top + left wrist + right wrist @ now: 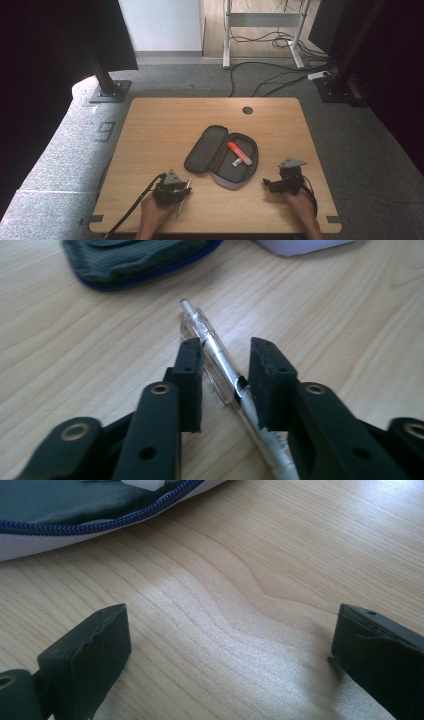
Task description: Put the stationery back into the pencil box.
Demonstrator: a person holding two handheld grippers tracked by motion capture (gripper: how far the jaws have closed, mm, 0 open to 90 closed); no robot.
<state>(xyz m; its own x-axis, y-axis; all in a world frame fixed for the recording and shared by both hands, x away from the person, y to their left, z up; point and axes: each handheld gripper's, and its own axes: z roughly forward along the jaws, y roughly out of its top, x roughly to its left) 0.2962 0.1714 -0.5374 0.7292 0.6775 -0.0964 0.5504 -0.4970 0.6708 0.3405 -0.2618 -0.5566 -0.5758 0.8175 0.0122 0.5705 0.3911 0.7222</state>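
**Left gripper closing on the pen, case open and waiting**

Clear plastic click pen (220,365) lies flat on the light wood table (150,130), just short of the open dark grey zip pencil case (222,155), on its near-left side. In the left gripper view the pen runs diagonally between the jaws, push-button end pointing toward the case.

Left gripper (226,375): jaws straddle the pen barrel. One pad looks in contact with the barrel, the other shows a thin gap. So not clamped yet; pen is between the jaws, resting on the wood, not lifted.

Right gripper (230,645): jaws spread wide, nothing between them, only bare table. It sits on the near-right side of the case, close to its zip edge.

Inside the case: an orange-red marker (239,152) and a small white stick-shaped item (236,162), both in the right half. Left flap is folded open and flat.

Step, as I read it: grasp phase of pen-into-case. Next move calls for finishing the squeeze until both pads bite, then a straight lift before carrying toward the case. The barrel is smooth and round, so it may roll or twist if pinched off-centre. Right gripper is placed to steady the case rim if needed.
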